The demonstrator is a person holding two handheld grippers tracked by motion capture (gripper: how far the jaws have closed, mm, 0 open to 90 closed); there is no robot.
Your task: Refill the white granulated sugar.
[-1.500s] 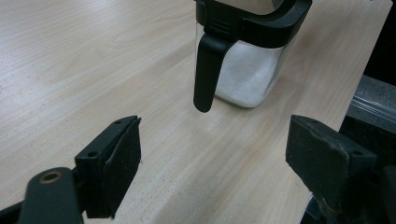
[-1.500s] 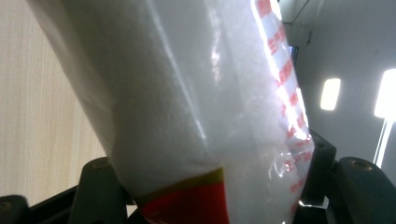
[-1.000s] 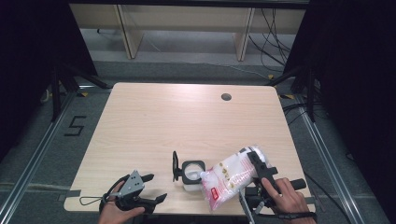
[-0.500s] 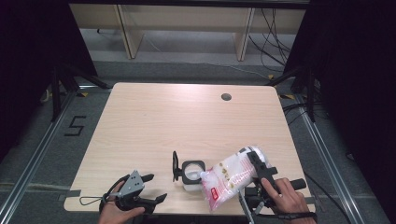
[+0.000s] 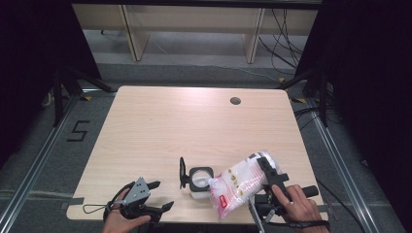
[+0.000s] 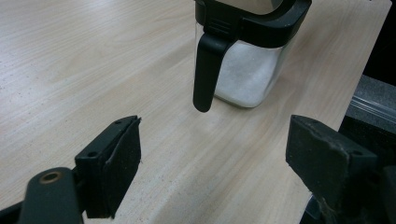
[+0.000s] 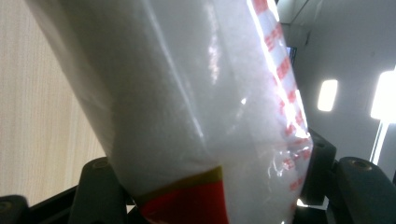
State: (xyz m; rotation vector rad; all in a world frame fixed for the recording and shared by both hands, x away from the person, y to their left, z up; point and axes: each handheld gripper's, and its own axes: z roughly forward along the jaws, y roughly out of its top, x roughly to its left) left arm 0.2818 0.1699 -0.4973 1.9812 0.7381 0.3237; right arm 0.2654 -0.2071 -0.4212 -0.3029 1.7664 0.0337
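One crinkly clear plastic bag [image 5: 240,183] of white grains.

Light wood-grain table [image 5: 194,126], rectangular with rounded corners, filling the middle of the high view; its far edge runs across the upper centre, its near edge along the bottom. A round dark cable hole [image 5: 235,101] sits in the top near the upper right corner. A clear jar [image 5: 199,180] with black rim and open black lid stands on the top at lower centre, close to the near edge, holding white grains. In the left gripper view the jar [image 6: 247,70] stands at the upper centre, its base flat on the wood.
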